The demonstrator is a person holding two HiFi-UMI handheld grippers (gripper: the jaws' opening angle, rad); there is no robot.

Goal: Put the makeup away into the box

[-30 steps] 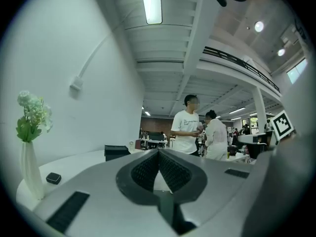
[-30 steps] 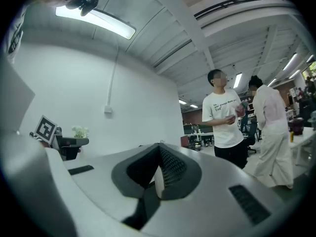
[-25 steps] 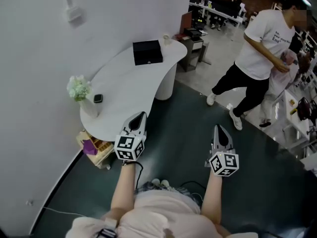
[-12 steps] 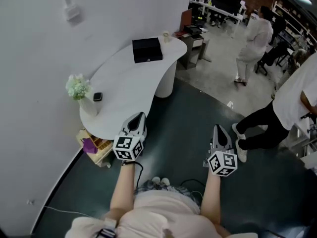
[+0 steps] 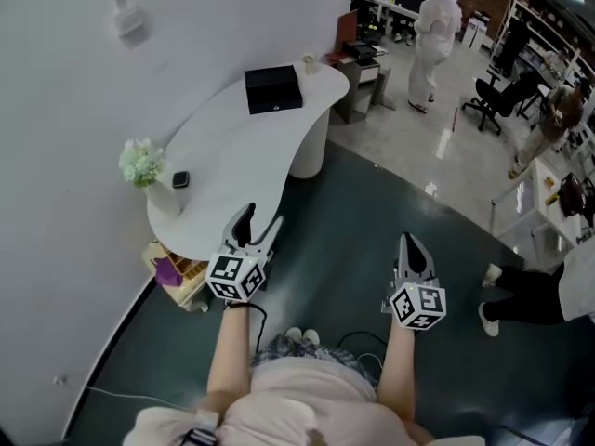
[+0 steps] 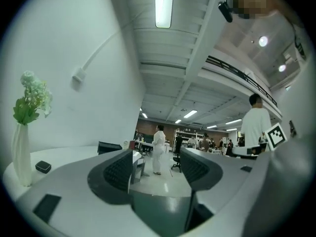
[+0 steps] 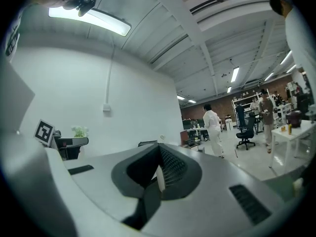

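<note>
- The left tool (image 6: 157, 168) had its jaws apart. They had just been opening, and nothing stood between them. It pointed level across the near end of the bench (image 5: 232, 156).
- The right tool (image 7: 158, 168) had its jaws together and empty. It was held to the right over the dark floor, well apart from the bench.
- A small dark item (image 5: 180, 180) lay on the left side of the bench, just beside a white vase (image 5: 141, 165) of pale flowers. It was probably the makeup, though it was too small to be sure.
- The box (image 5: 273, 89), black and seemingly closed, sat at the far end of the bench, well apart from both tools and from the dark item. A cup (image 5: 308, 64) stood just right of it.
- The task seemed to be at its very start: an approach, with nothing picked up and nothing in the box.
- The next move likely called for stepping in, carrying the open left tool to the dark item and closing on it. The box would probably need its lid raised, a job for the free right tool.
- The inside of the box, how its lid opened, and any further makeup could not be made out.
- A rack (image 5: 177, 275) under the near end of the bench was largely hidden by the bench top.
</note>
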